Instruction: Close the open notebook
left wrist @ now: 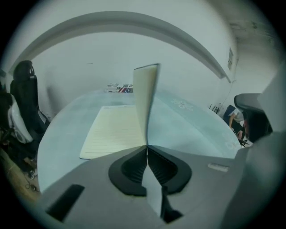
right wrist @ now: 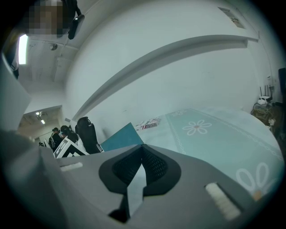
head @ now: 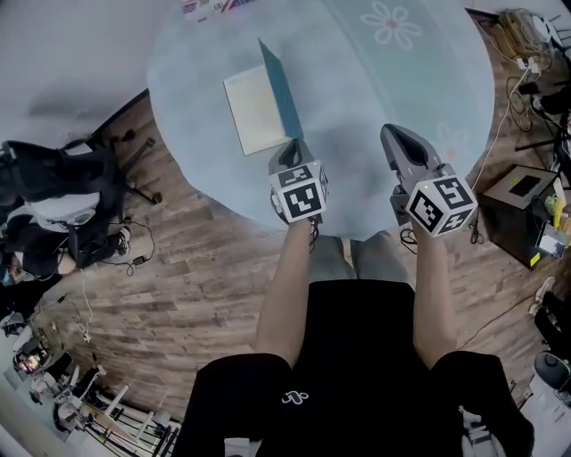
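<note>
A notebook lies open on the round table's pale blue cloth (head: pixel 375 98), its cream lined page (head: pixel 252 112) flat and its teal cover (head: pixel 282 89) standing nearly upright. My left gripper (head: pixel 293 145) is shut on the near bottom edge of that cover. In the left gripper view the cover (left wrist: pixel 145 103) rises straight up from between the closed jaws (left wrist: pixel 146 148), with the lined page (left wrist: pixel 115 130) to its left. My right gripper (head: pixel 393 136) hangs over the cloth to the right, shut with nothing in it. The right gripper view shows the teal cover (right wrist: pixel 119 137) left of its jaws (right wrist: pixel 142 146).
Printed cards (head: pixel 219 5) lie at the table's far edge. A black chair with clothes (head: pixel 53 192) stands on the wooden floor at left. A black box (head: pixel 522 205) and cables (head: pixel 526 62) sit on the floor at right. The table's near rim (head: pixel 357 234) is by the person's knees.
</note>
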Available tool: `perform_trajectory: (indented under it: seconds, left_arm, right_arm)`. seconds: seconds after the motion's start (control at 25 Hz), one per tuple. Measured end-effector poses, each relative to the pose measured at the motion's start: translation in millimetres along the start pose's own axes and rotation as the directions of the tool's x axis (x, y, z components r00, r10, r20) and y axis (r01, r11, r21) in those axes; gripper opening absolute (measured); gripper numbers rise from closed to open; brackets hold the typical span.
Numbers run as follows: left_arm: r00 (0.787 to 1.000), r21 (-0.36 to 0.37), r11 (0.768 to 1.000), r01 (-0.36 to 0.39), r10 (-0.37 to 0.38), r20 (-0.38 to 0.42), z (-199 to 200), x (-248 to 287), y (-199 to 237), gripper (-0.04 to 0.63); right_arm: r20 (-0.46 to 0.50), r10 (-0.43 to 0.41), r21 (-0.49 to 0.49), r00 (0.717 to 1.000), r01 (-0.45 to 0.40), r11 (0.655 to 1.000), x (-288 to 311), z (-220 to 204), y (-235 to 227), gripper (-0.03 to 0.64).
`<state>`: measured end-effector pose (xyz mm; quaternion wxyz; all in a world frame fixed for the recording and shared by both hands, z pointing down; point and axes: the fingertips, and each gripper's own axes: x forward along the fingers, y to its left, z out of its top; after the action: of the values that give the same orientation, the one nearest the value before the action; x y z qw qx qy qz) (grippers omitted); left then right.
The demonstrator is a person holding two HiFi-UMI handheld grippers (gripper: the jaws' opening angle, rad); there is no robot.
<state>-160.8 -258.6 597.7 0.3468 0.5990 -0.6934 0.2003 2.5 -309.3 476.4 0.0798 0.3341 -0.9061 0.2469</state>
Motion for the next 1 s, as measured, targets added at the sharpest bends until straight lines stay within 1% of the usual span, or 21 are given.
perform_trajectory:
  seconds: [0.2, 0.32, 0.4, 0.44, 0.56, 0.72, 0.84, 0.92, 0.96, 1.0]
  left_arm:
    - [0.999, -0.054, 0.998, -0.03, 0.028, -0.041, -9, 1, 21, 0.003]
    - [0.999, -0.116, 0.992, -0.048, 0.044, -0.03, -5, -11, 35, 0.003]
    - [0.998, -0.165, 0.985, -0.052, 0.055, 0.013, 9, -24, 45, 0.003]
    - [0.997, -0.178, 0.983, -0.051, 0.06, 0.045, 20, -32, 49, 0.003]
    - [0.983, -0.18, 0.983, -0.044, 0.075, 0.169, 67, -58, 62, 0.003]
    - [0.945, -0.154, 0.987, -0.039, 0.086, 0.315, 133, -97, 77, 0.003]
    - [0.905, -0.148, 0.989, -0.023, 0.083, 0.418, 173, -132, 85, 0.003]
    - [0.868, -0.127, 0.992, -0.011, 0.073, 0.491, 195, -155, 87, 0.003]
    - [0.844, -0.111, 0.994, 0.001, 0.058, 0.533, 206, -167, 87, 0.003]
    - [0.816, -0.091, 0.996, 0.023, 0.034, 0.577, 216, -179, 85, 0.003]
  right_arm:
    - [-0.007, 0.029, -0.014, 1.0, -0.03, 0.999, 12, 1, 13, 0.012]
    - [-0.004, 0.055, -0.03, 0.998, -0.055, 0.998, 21, 6, 26, 0.012]
    - [0.007, 0.075, -0.045, 0.997, -0.075, 0.996, 26, 13, 38, 0.012]
    - [0.017, 0.086, -0.053, 0.996, -0.085, 0.995, 28, 17, 44, 0.012]
    - [0.06, 0.127, -0.086, 0.99, -0.122, 0.989, 41, 38, 66, 0.012]
    - [0.122, 0.174, -0.147, 0.977, -0.156, 0.977, 56, 74, 98, 0.012]
    - [0.183, 0.197, -0.189, 0.963, -0.162, 0.968, 59, 106, 119, 0.012]
    - [0.23, 0.207, -0.209, 0.951, -0.16, 0.965, 58, 126, 132, 0.012]
    - [0.252, 0.209, -0.218, 0.945, -0.155, 0.963, 57, 136, 137, 0.012]
    - [0.271, 0.209, -0.228, 0.94, -0.148, 0.962, 56, 146, 142, 0.012]
